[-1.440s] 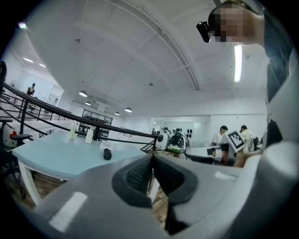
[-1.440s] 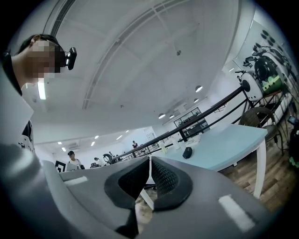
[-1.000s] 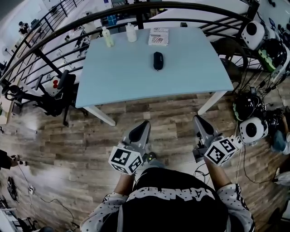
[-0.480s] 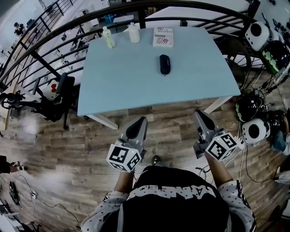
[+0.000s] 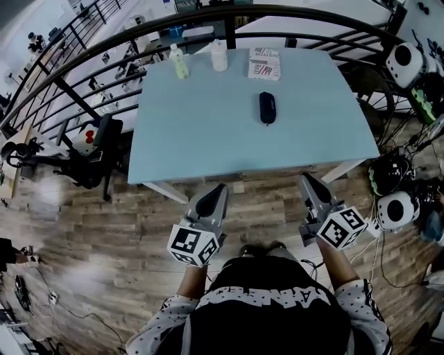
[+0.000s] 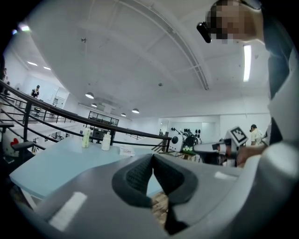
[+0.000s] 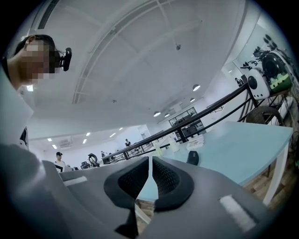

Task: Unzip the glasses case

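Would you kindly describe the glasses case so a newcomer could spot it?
Find the light blue table by the curved black railing. Two bottles and a printed white box stand along its far edge; the glasses case lies alone nearer the middle, the only dark oval thing.

We see a pale blue desk (image 5: 208, 132) standing on a wood-plank floor (image 5: 90, 229), with a curved black railing (image 5: 229, 26) round its far side. Along the desk's far edge a greenish bottle (image 5: 180, 62) and a white bottle (image 5: 219, 55) stand near each other, a printed white box (image 5: 264, 63) to their right. Round white devices (image 5: 404, 64) sit among cables at the right.
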A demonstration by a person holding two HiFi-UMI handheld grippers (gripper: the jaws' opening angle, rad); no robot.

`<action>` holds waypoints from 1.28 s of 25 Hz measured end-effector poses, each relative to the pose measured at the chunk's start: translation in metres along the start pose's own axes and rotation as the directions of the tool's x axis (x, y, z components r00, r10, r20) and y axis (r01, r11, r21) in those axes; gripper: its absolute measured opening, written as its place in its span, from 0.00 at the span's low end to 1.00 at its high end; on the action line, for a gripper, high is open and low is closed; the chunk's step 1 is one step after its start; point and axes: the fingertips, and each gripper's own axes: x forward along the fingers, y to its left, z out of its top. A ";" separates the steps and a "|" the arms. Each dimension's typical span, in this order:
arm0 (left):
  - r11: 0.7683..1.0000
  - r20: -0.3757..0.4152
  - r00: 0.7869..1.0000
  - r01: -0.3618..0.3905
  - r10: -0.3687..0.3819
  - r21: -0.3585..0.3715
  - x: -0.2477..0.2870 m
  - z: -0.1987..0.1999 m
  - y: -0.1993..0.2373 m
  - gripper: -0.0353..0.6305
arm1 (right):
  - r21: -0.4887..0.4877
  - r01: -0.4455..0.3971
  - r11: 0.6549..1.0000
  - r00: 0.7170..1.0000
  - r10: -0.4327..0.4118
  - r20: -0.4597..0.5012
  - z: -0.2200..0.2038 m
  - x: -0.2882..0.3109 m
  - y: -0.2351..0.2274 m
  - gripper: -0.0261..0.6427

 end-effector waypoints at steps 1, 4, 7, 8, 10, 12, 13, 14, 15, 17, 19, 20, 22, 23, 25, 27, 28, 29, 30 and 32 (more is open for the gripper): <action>1.000 -0.002 1.000 0.002 -0.002 -0.003 0.001 -0.001 0.000 0.05 | 0.002 0.003 1.000 1.000 -0.003 -0.001 -0.001 0.001 -0.002 0.05; 1.000 -0.003 1.000 -0.007 0.007 -0.009 0.004 -0.003 0.002 0.05 | 0.006 0.003 1.000 1.000 -0.003 -0.009 -0.001 0.007 -0.008 0.05; 0.999 -0.005 0.999 -0.037 0.037 -0.006 0.004 -0.004 0.011 0.05 | 0.017 -0.009 1.000 1.000 0.009 -0.015 -0.001 0.019 -0.017 0.05; 0.999 -0.003 0.999 -0.052 0.052 -0.002 0.002 -0.002 0.016 0.05 | 0.030 -0.014 0.999 1.000 0.015 -0.015 -0.001 0.025 -0.020 0.05; 0.996 0.000 0.996 -0.089 0.089 0.006 0.000 0.003 0.028 0.05 | 0.066 -0.027 0.997 1.000 0.028 -0.007 0.002 0.041 -0.027 0.05; 0.991 0.000 0.991 -0.134 0.134 0.013 -0.003 0.007 0.042 0.05 | 0.091 -0.047 0.995 0.999 0.047 0.000 0.005 0.059 -0.032 0.05; 0.987 0.002 0.988 -0.157 0.157 0.019 -0.004 0.010 0.049 0.05 | 0.096 -0.060 0.994 0.998 0.060 0.001 0.006 0.069 -0.034 0.06; 0.984 0.005 0.984 -0.179 0.178 0.026 -0.003 0.013 0.056 0.05 | 0.095 -0.073 0.993 0.997 0.073 0.001 0.008 0.079 -0.035 0.06; 0.980 0.010 0.981 -0.196 0.196 0.032 0.000 0.016 0.063 0.05 | 0.092 -0.085 0.992 0.996 0.085 0.002 0.011 0.088 -0.036 0.06; 0.977 0.016 0.977 -0.211 0.210 0.038 0.013 0.022 0.071 0.05 | 0.092 -0.103 0.990 0.995 0.103 0.009 0.017 0.105 -0.043 0.06; 0.979 0.016 0.980 -0.200 0.200 0.045 0.031 0.025 0.072 0.05 | 0.103 -0.110 0.989 0.994 0.109 0.012 0.019 0.119 -0.054 0.07; 0.980 0.014 0.981 -0.192 0.192 0.049 0.040 0.025 0.072 0.05 | 0.112 -0.109 0.988 0.994 0.109 0.009 0.018 0.126 -0.060 0.07; 0.982 0.010 0.983 -0.183 0.182 0.055 0.056 0.026 0.075 0.05 | 0.130 -0.104 0.986 0.994 0.105 0.003 0.018 0.137 -0.072 0.07; 0.982 0.008 0.983 -0.183 0.182 0.055 0.062 0.026 0.077 0.05 | 0.137 -0.102 0.985 0.995 0.103 0.001 0.018 0.142 -0.078 0.07; 0.981 0.004 0.982 -0.189 0.189 0.052 0.075 0.028 0.084 0.05 | 0.142 -0.098 0.985 0.995 0.099 -0.002 0.022 0.152 -0.090 0.07; 0.979 0.001 0.980 -0.199 0.199 0.050 0.089 0.031 0.091 0.05 | 0.141 -0.095 0.985 0.995 0.097 -0.004 0.028 0.163 -0.103 0.08; 0.978 0.000 0.979 -0.203 0.203 0.051 0.095 0.033 0.094 0.05 | 0.142 -0.095 0.985 0.995 0.096 -0.005 0.031 0.168 -0.109 0.08; 0.977 -0.003 0.978 -0.207 0.207 0.055 0.102 0.034 0.097 0.05 | 0.143 -0.094 0.985 0.995 0.096 -0.004 0.034 0.173 -0.115 0.08; 0.976 -0.007 0.978 -0.209 0.210 0.060 0.108 0.036 0.100 0.05 | 0.143 -0.093 0.985 0.995 0.095 -0.004 0.037 0.178 -0.120 0.08; 0.975 -0.013 0.977 -0.209 0.211 0.071 0.120 0.039 0.104 0.05 | 0.147 -0.090 0.985 0.996 0.092 -0.003 0.040 0.188 -0.130 0.08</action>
